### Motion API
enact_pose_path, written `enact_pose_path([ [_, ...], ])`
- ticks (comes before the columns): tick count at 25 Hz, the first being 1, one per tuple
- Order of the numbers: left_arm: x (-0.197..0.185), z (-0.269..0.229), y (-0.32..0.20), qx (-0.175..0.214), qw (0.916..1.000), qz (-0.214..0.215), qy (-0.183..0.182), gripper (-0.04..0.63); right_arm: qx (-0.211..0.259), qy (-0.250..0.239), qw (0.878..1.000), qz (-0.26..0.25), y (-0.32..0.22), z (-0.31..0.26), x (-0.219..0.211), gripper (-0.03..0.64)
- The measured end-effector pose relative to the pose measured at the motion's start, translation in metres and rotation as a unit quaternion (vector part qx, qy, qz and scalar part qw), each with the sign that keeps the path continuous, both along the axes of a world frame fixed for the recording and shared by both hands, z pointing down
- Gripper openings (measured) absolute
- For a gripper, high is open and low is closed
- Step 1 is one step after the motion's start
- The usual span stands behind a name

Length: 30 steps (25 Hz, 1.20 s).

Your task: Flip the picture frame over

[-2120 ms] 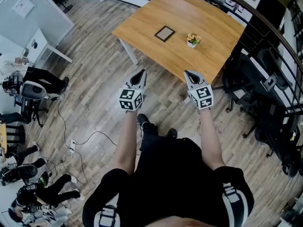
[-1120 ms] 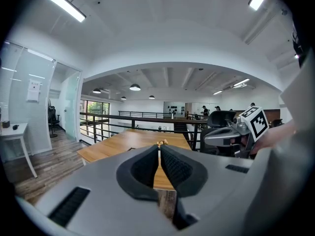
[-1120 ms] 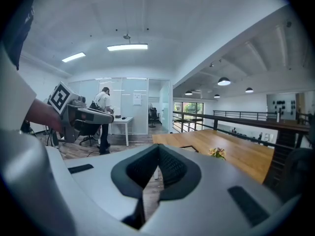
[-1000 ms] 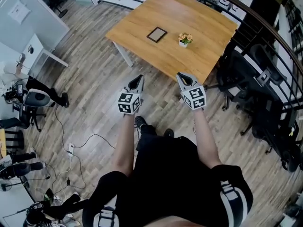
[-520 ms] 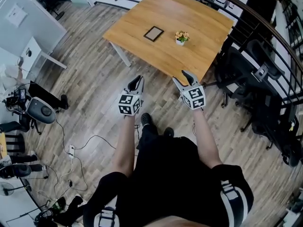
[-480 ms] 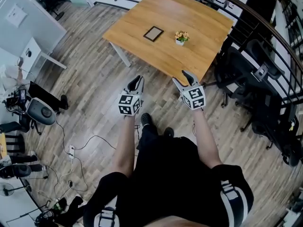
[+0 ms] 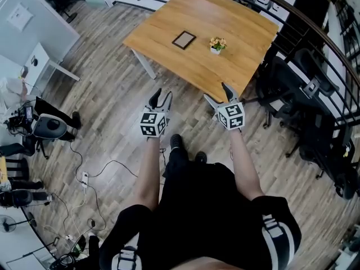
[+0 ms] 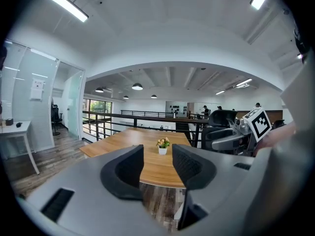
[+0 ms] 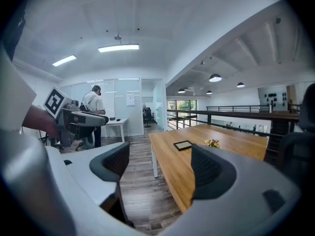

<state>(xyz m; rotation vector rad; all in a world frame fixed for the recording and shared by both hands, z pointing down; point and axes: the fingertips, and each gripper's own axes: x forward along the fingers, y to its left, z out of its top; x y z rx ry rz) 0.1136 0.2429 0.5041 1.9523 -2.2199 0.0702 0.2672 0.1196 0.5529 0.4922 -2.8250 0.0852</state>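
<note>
Left gripper point(image 7: 160, 95) and right gripper point(image 7: 215, 91) hover short of the table's point(image 7: 242, 21) near edge, jaws just opened wide, nothing between them; beyond, the picture frame point(image 7: 184, 39) lies flat toward its left edge, near a flower pot point(image 7: 216, 45).

A grey-brown plank floor point(image 7: 112, 89) runs under a square wooden table point(image 7: 242, 27) on white legs. Black office chairs point(image 7: 315, 134) crowd its right side, along a black railing point(image 8: 113, 115). A white desk point(image 7: 42, 55) stands at the left, with cables point(image 7: 101, 167) trailing nearby. Glass partitions point(image 9: 123, 104) close off a room. 1 long light strip point(image 9: 118, 47) and round lamps point(image 9: 214, 77) hang from the white ceiling.
</note>
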Motion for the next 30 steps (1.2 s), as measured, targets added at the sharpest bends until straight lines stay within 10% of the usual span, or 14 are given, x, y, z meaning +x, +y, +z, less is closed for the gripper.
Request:
enact_pose_path([
  [30,-0.129,0.006,-0.054,-0.01,0.9982,0.057,0.018,0.204,-0.042,0.002,0.997,0.057,-0.039,0.006,-0.118,0.353],
])
